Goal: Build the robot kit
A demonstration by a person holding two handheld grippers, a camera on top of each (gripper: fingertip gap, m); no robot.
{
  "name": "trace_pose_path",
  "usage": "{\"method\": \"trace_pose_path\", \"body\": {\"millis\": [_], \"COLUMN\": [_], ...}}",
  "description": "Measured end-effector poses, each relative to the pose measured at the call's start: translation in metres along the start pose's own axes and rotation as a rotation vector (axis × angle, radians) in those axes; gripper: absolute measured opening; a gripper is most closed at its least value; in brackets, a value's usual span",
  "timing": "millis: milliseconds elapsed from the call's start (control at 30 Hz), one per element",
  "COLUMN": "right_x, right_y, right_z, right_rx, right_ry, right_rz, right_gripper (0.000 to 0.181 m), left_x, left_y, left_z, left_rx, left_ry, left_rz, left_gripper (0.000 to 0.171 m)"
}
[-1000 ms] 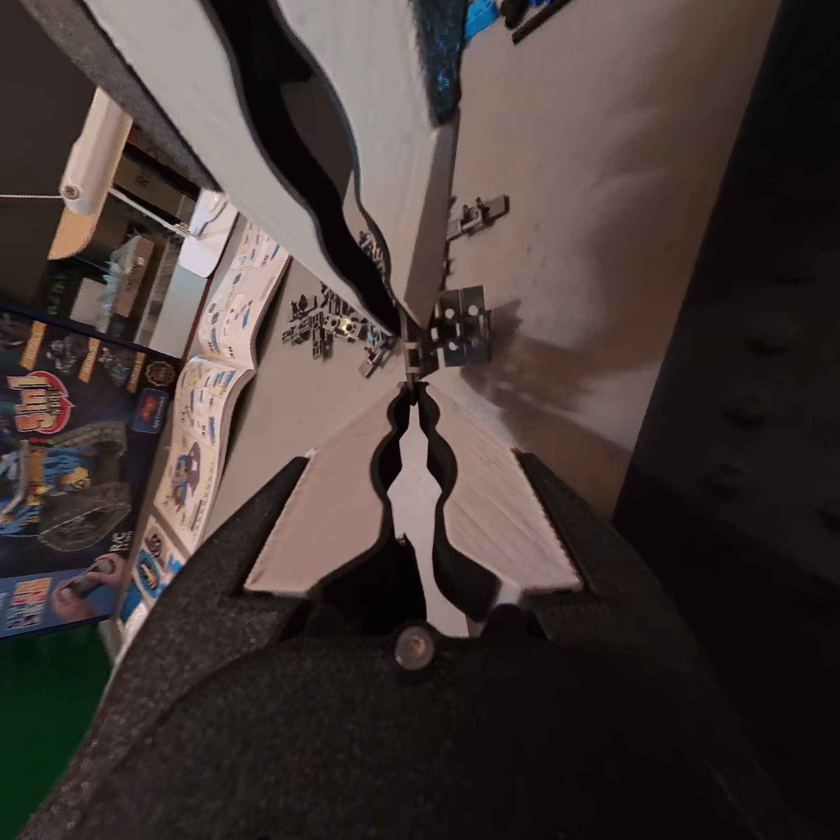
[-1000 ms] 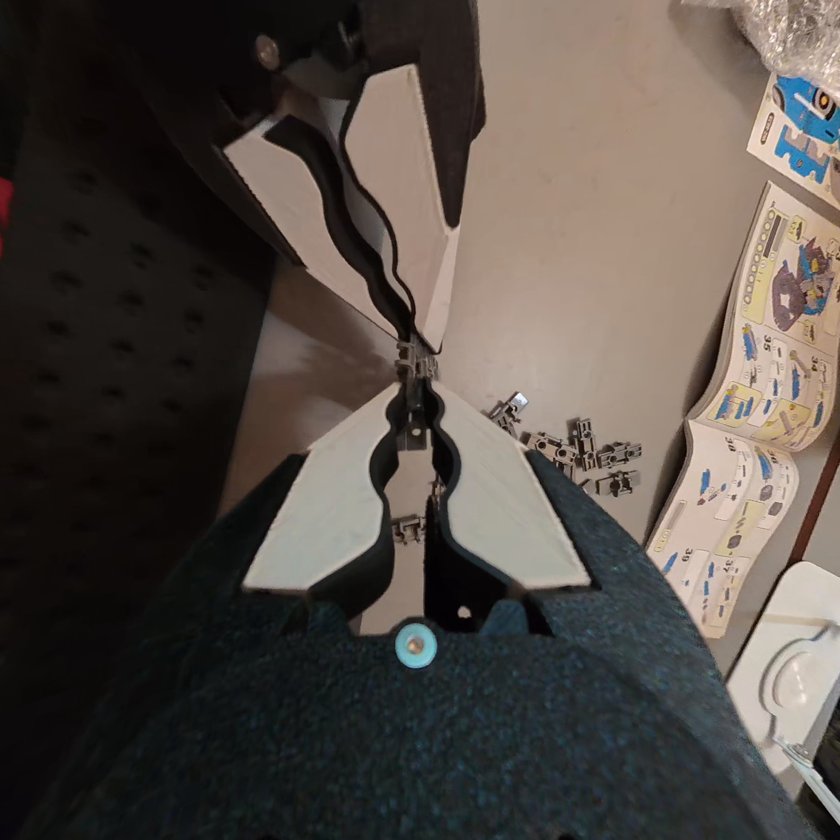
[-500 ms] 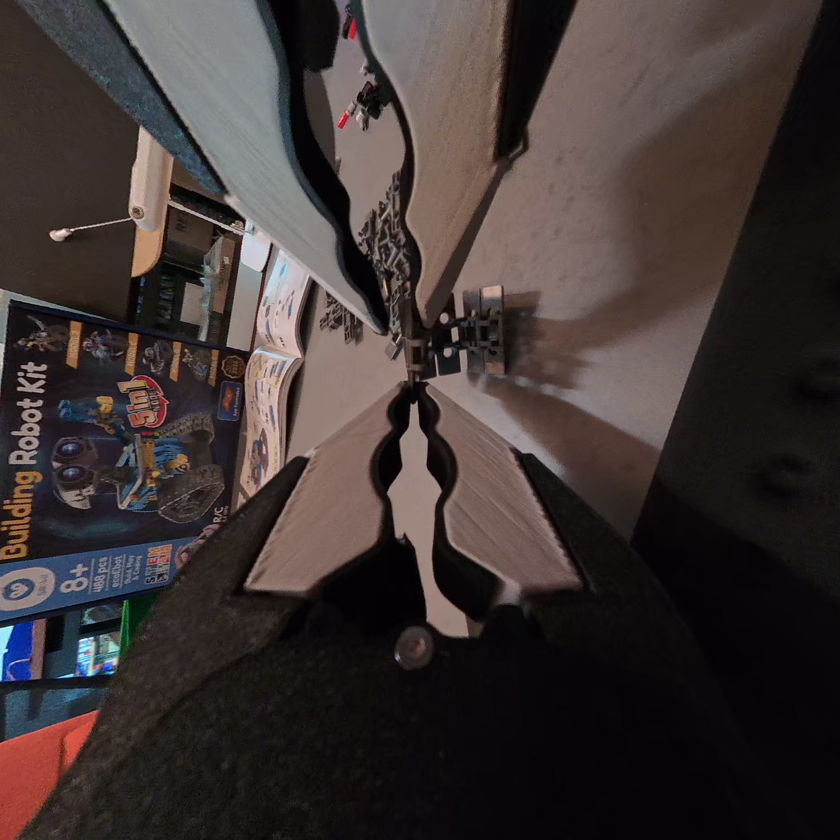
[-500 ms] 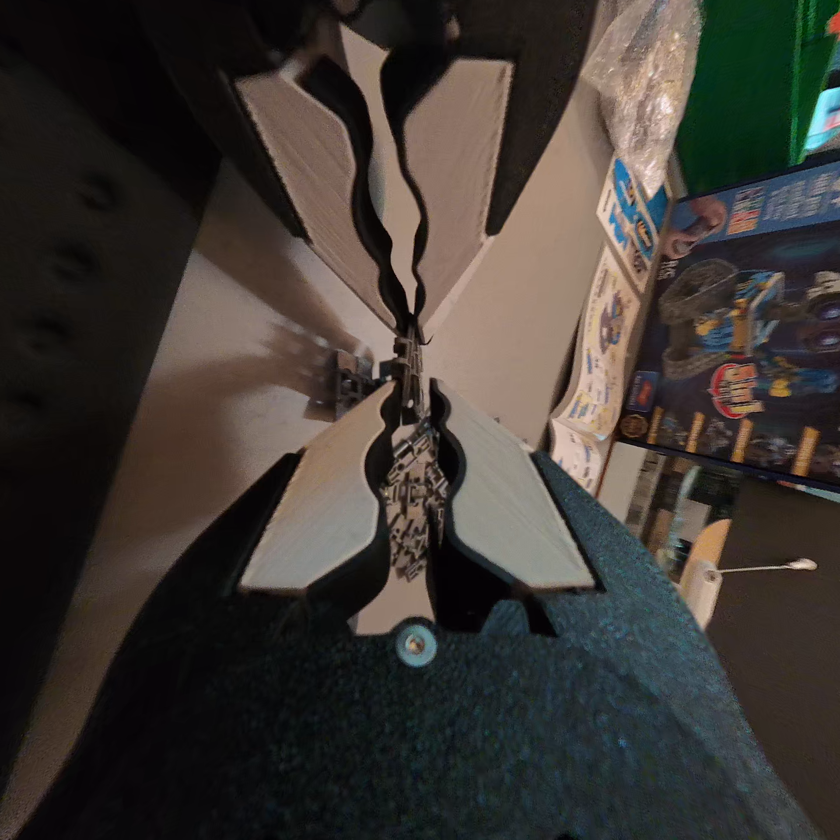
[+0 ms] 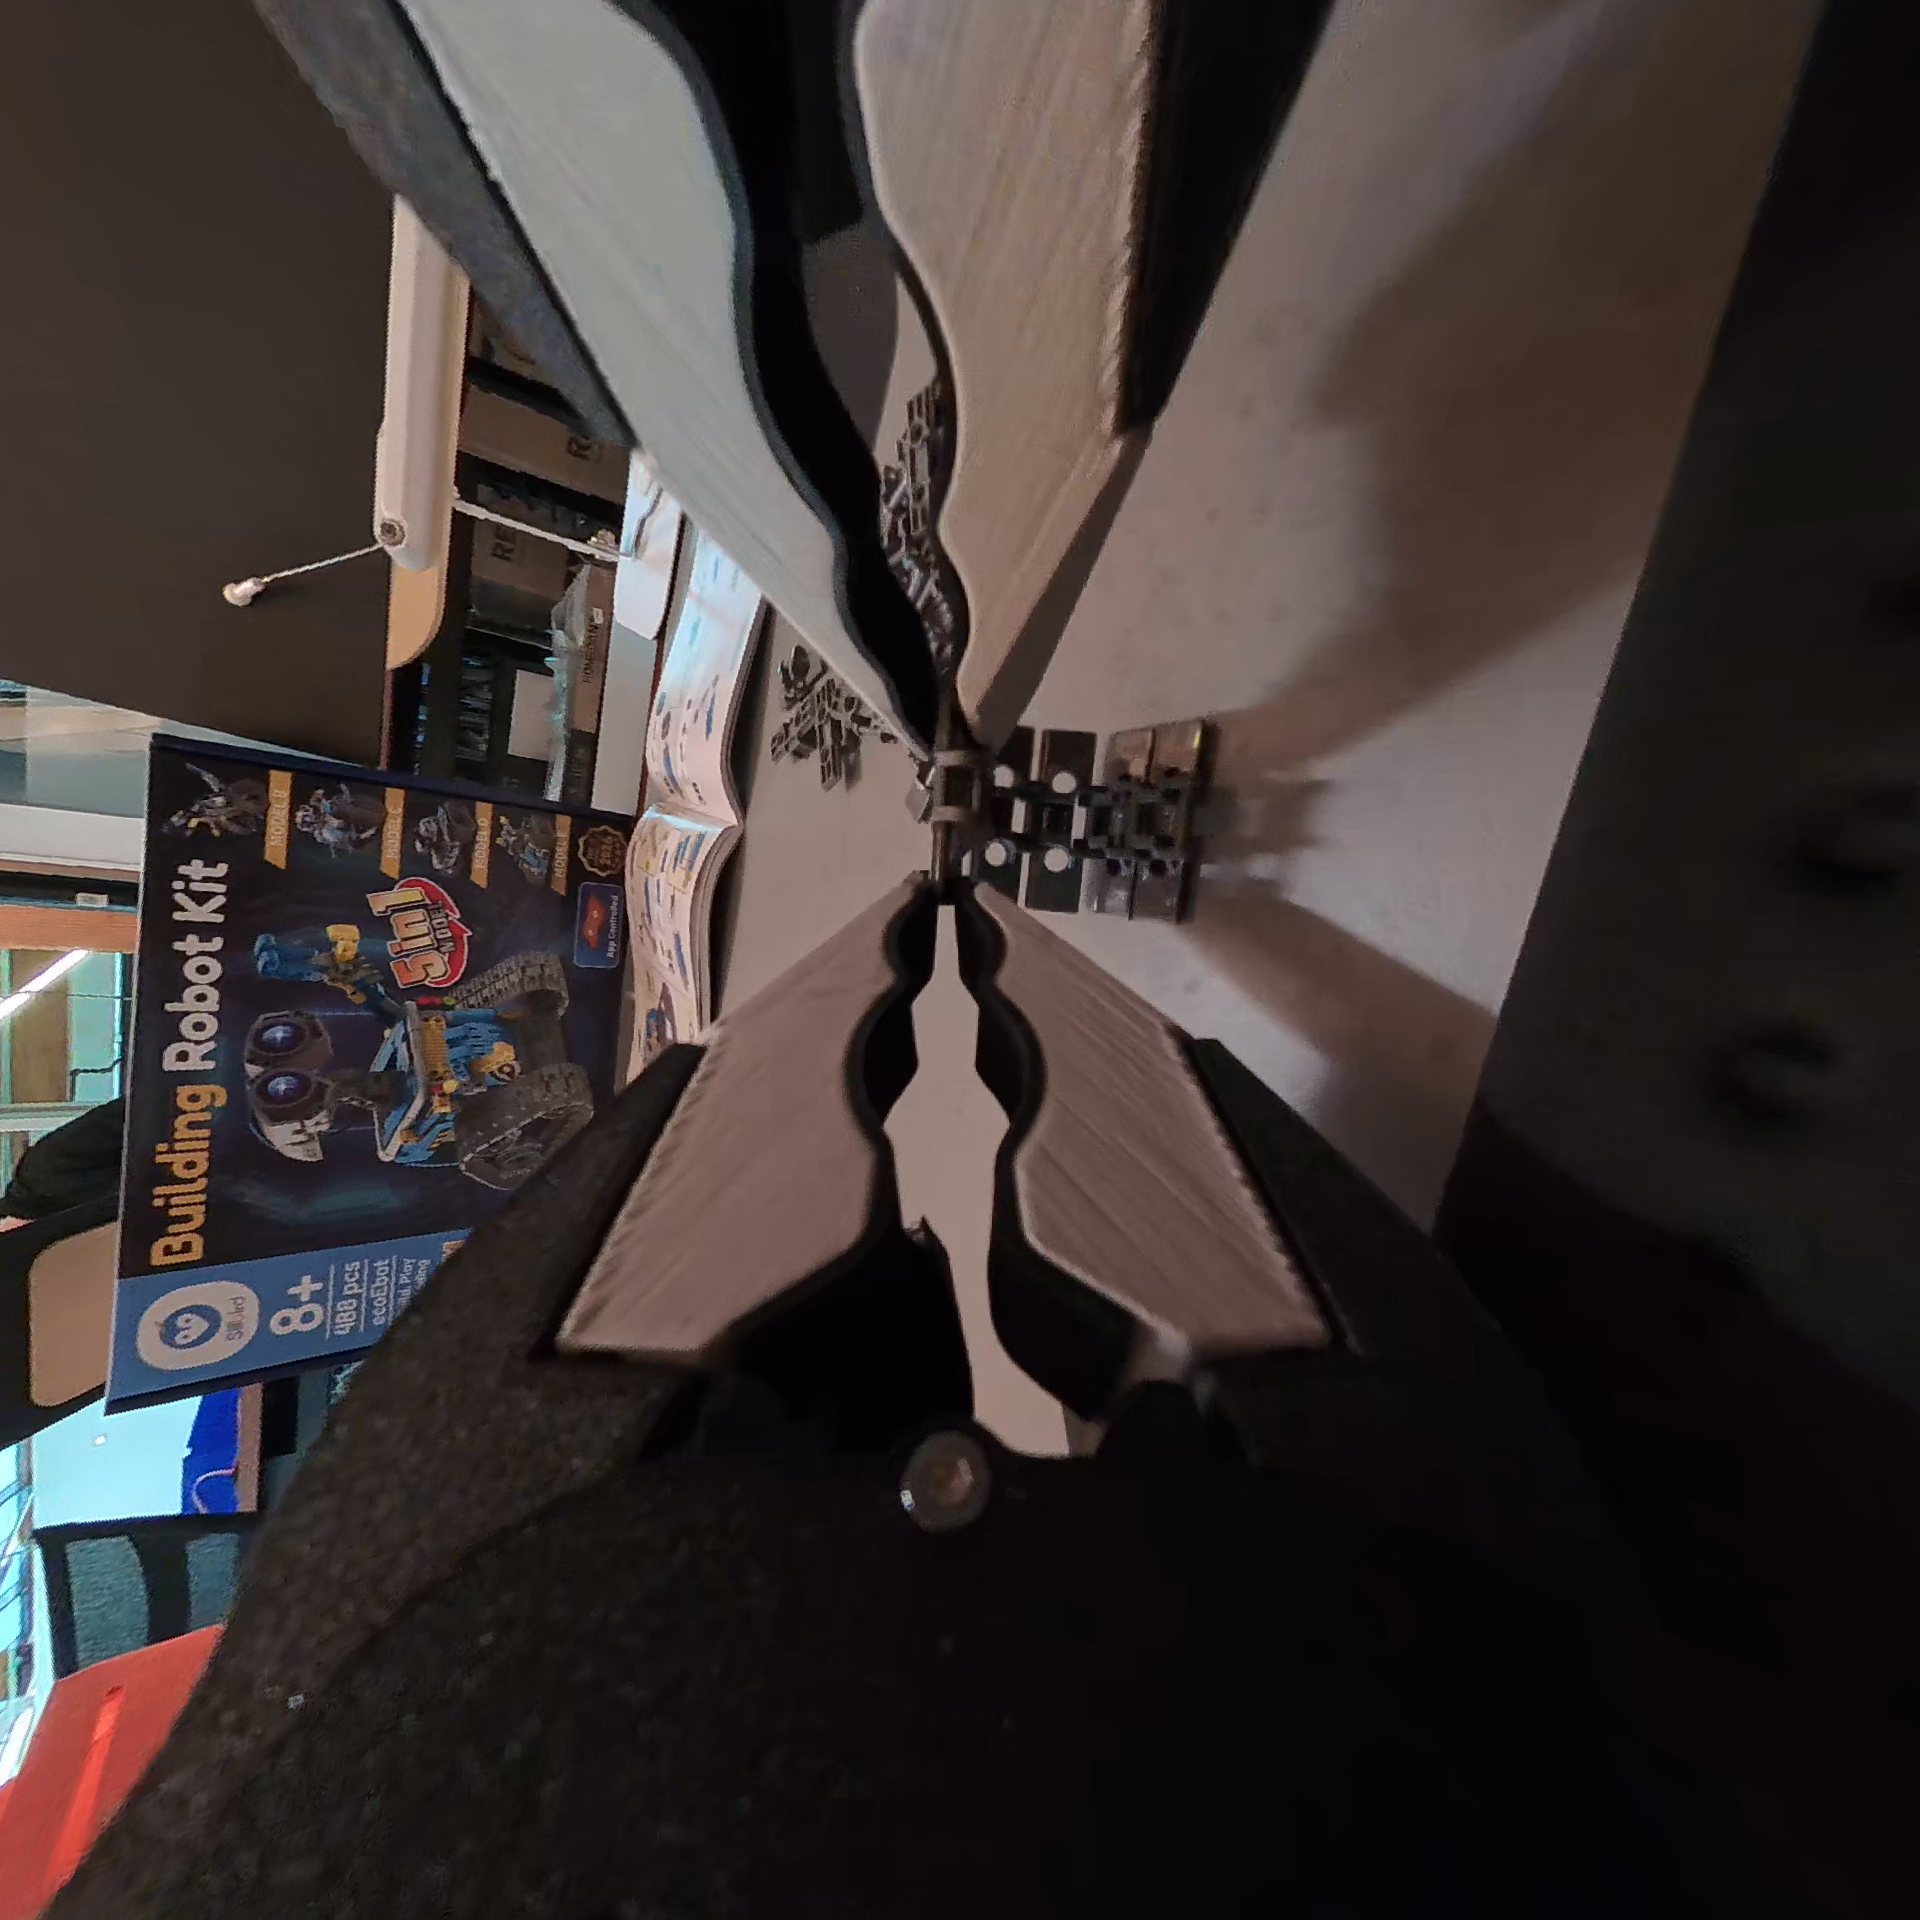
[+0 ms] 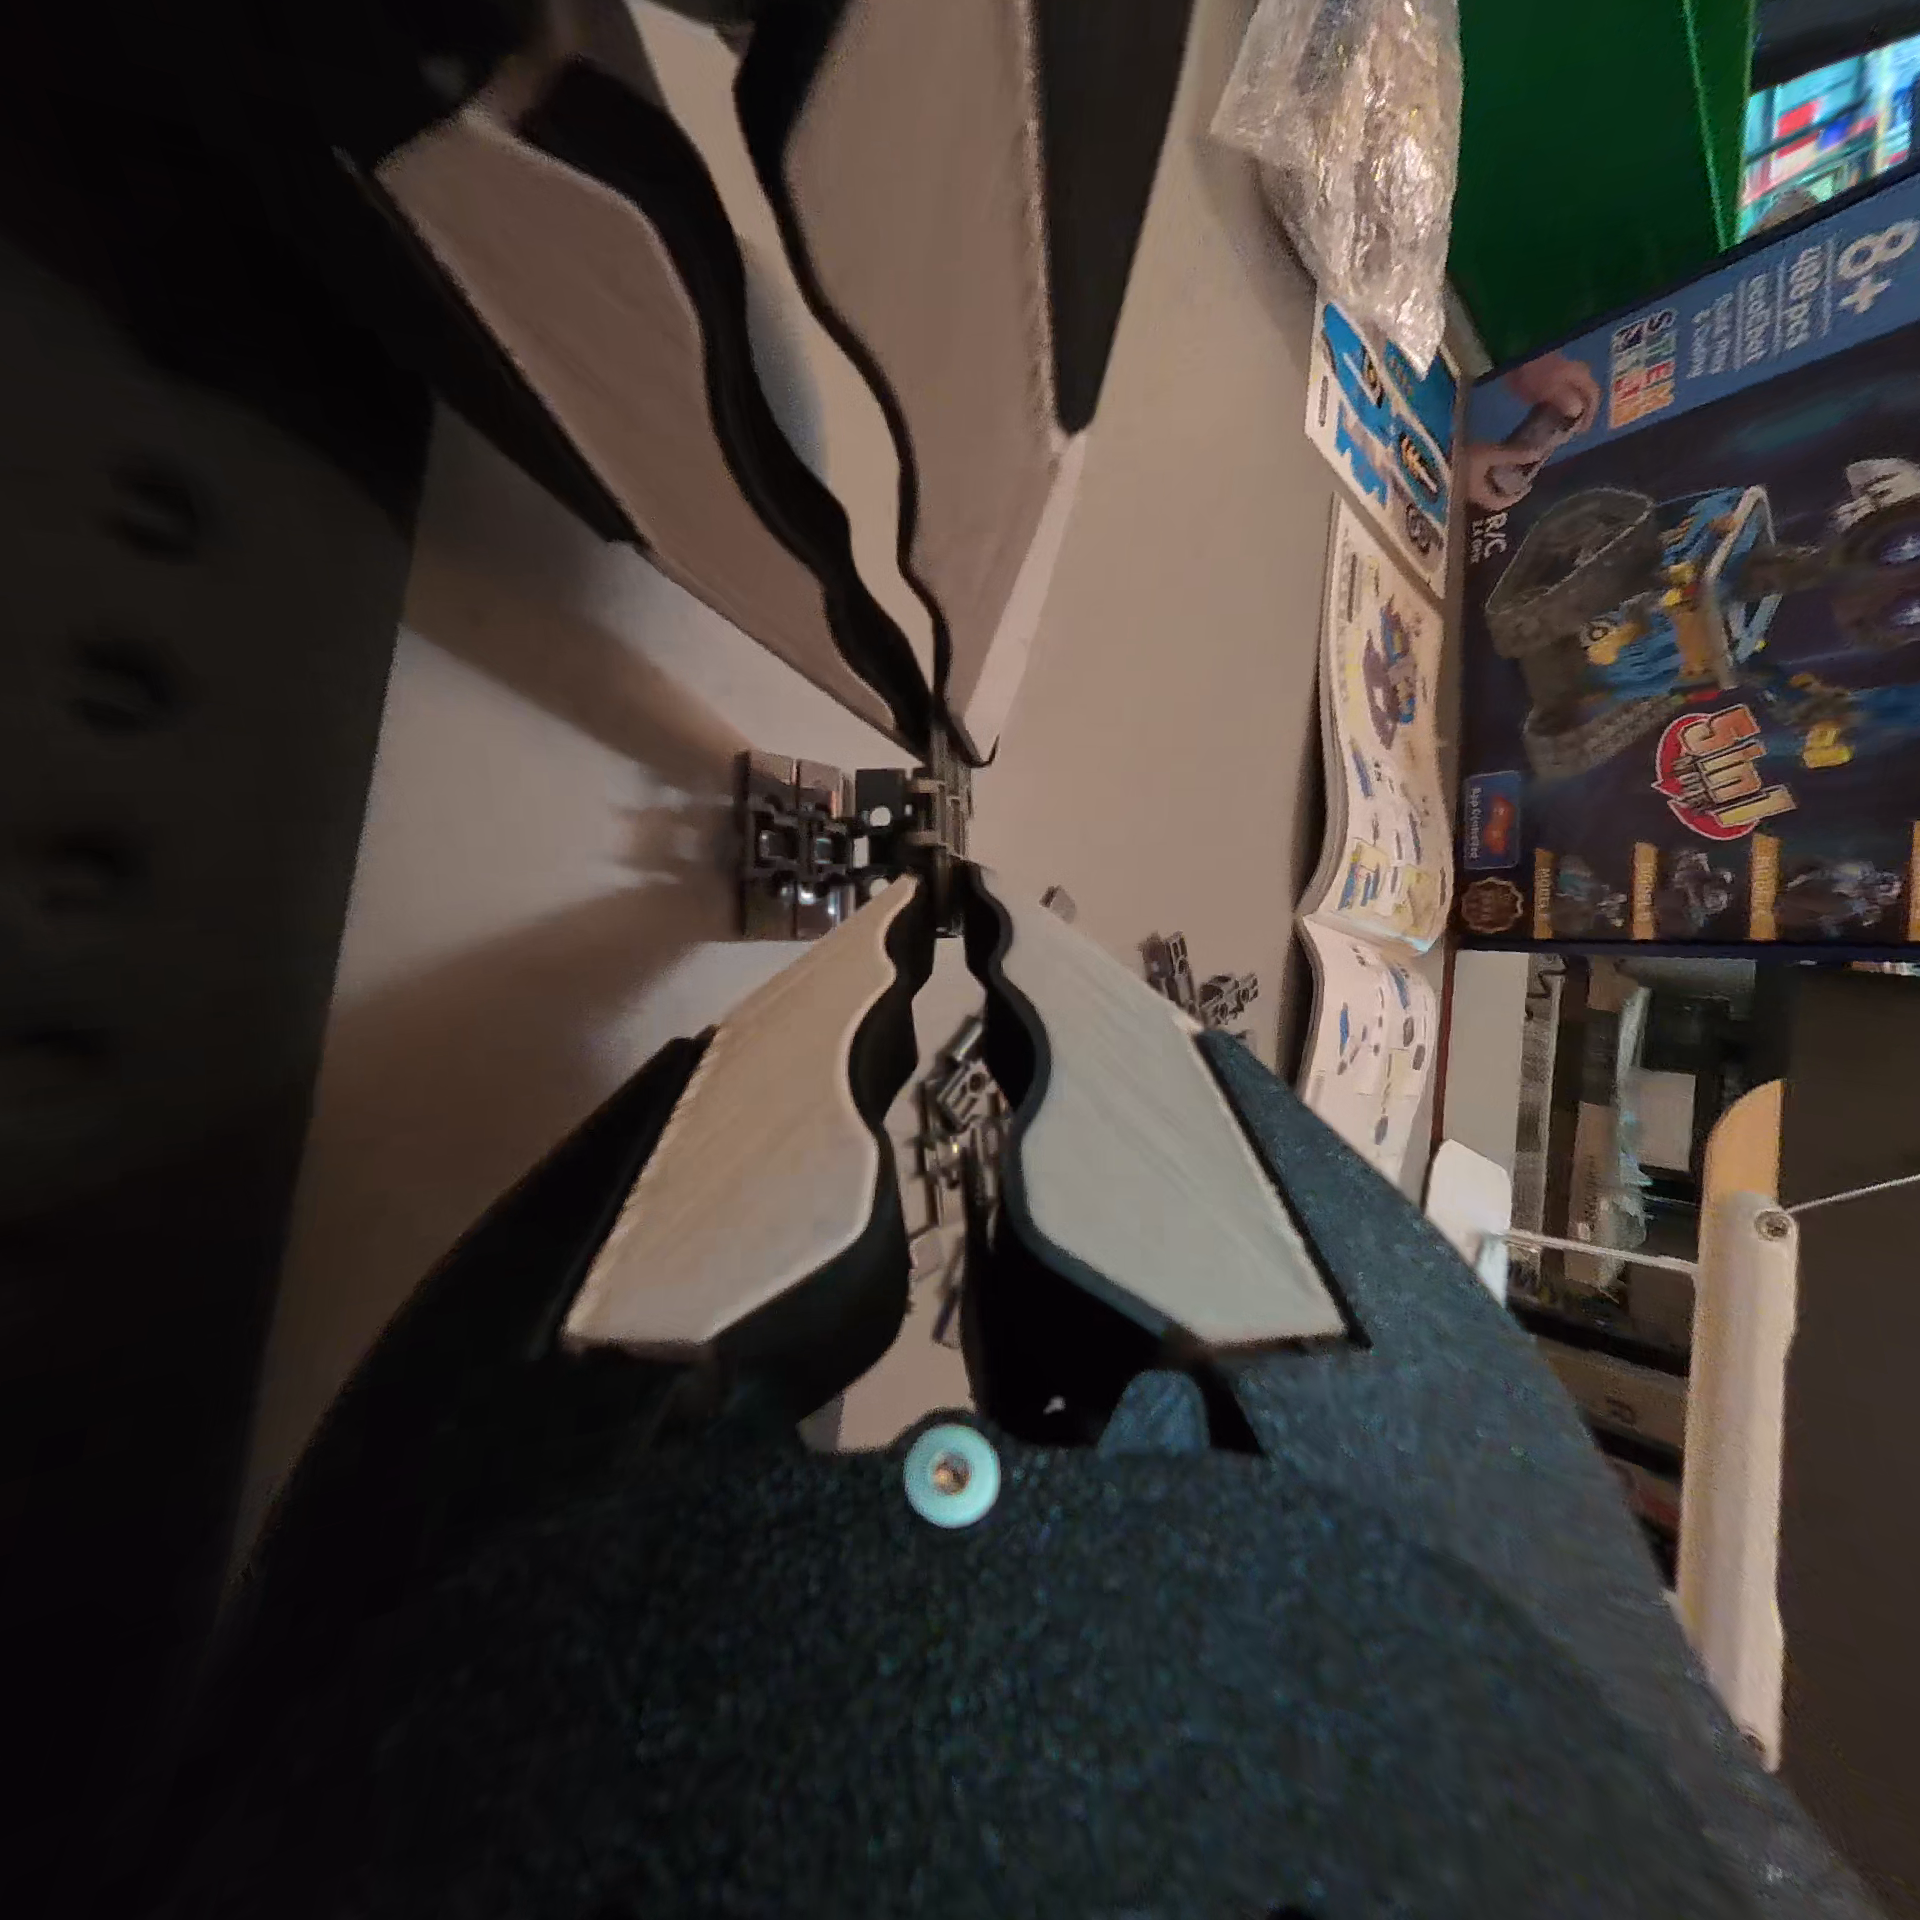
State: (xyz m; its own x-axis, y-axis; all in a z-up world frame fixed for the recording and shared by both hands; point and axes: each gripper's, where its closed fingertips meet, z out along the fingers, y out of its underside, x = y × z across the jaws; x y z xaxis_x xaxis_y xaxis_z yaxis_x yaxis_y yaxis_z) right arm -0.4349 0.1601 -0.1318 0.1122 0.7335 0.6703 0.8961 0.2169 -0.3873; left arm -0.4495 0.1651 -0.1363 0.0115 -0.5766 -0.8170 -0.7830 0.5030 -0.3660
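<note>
over the last second both grippers have rolled together, tip to tip: the wrist views looked more down on the worktop (image 5: 1299, 416) before, and now see along it, so the kit box (image 5: 353, 1039) has come into the left wrist view at 9 o'clock and into the right wrist view at 2 o'clock. the pinched piece has stayed between the tips through the turn, and more of the strip joined to it shows now than a second ago

the left gripper (image 5: 940, 894) has its fingers drawn nearly together, clamped on the end link (image 5: 951, 795), a small grey piece at the centre of its view. the right gripper (image 6: 940, 894) meets it from the opposite side, fingers just as narrow, pinching the same end link from 12 o'clock in the left wrist view. i cannot tell how much of the link each pair covers

the track strip (image 5: 1101, 821), a short row of dark joined plates, hangs off that link toward 3 o'clock in the left wrist view and toward 9 o'clock in the right wrist view, held just above the worktop with a blurred shadow behind it

loose grey pieces (image 5: 826, 717) lie scattered near the tips at 10 o'clock, apart from the strip. an open instruction booklet (image 5: 686, 810) lies beyond them, against the foot of the box. a crumpled clear bag (image 6: 1340, 135) sits at 1 o'clock in the right wrist view
</note>
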Motion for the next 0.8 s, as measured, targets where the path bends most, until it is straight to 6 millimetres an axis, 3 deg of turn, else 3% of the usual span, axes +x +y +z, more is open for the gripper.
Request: {"method": "trace_pose_path", "body": {"millis": [67,267,433,567,667,800], "right_x": [-0.001,-0.010,-0.010,-0.010,-0.009,-0.009], "right_y": [0.000,-0.001,-0.004,-0.007,-0.004,-0.004], "right_z": [0.001,-0.001,-0.005,-0.006,-0.004,-0.002], "right_rx": [0.022,0.191,0.327,0.345,0.341,0.321], "right_ry": [-0.023,-0.245,-0.430,-0.482,-0.476,-0.440], "right_rz": [0.055,0.446,0.671,0.700,0.714,0.686], "right_gripper": [0.003,0.003,0.003,0.003,0.003,0.003], "left_x": [0.001,0.006,0.006,0.006,0.005,0.002], "left_y": [0.000,-0.004,-0.010,-0.012,-0.015,-0.014], "left_z": [0.000,-0.002,-0.010,-0.017,-0.023,-0.015], "left_rx": [0.001,0.086,0.224,0.263,0.305,0.321], "left_ry": [0.020,0.209,0.630,0.929,1.125,1.179], "left_rz": [-0.028,-0.266,-0.549,-0.716,-0.847,-0.950], "left_gripper": [0.003,0.002,0.004,0.009,0.028,0.011]}}
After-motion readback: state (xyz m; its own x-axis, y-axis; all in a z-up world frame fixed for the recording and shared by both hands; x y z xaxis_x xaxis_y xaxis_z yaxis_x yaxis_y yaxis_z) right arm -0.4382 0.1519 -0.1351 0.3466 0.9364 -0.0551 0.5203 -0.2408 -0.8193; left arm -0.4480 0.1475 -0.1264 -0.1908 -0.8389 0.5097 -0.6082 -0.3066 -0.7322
